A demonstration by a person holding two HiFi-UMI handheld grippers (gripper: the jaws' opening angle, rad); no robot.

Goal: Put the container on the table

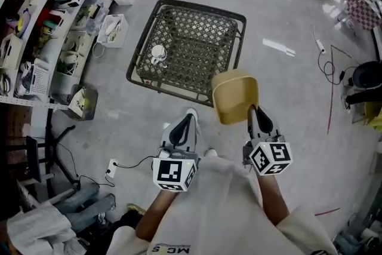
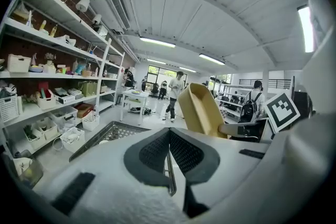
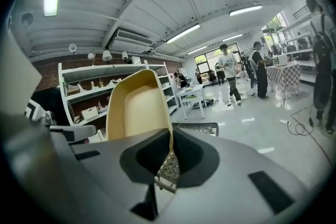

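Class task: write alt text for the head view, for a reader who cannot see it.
Seen from above, the right claw grips a tan plastic container by its rim, held over a grey floor near a dark wire basket. The left claw is shut and empty alongside; cluttered shelves line the left edge.

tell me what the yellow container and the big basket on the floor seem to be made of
Container: probably plastic, matte mustard-yellow; its walls look thin, smooth and moulded in one piece with rounded corners.
Basket: dark lattice walls and floor under a thicker rim, so coated metal wire or woven plastic; the pictures leave that open.
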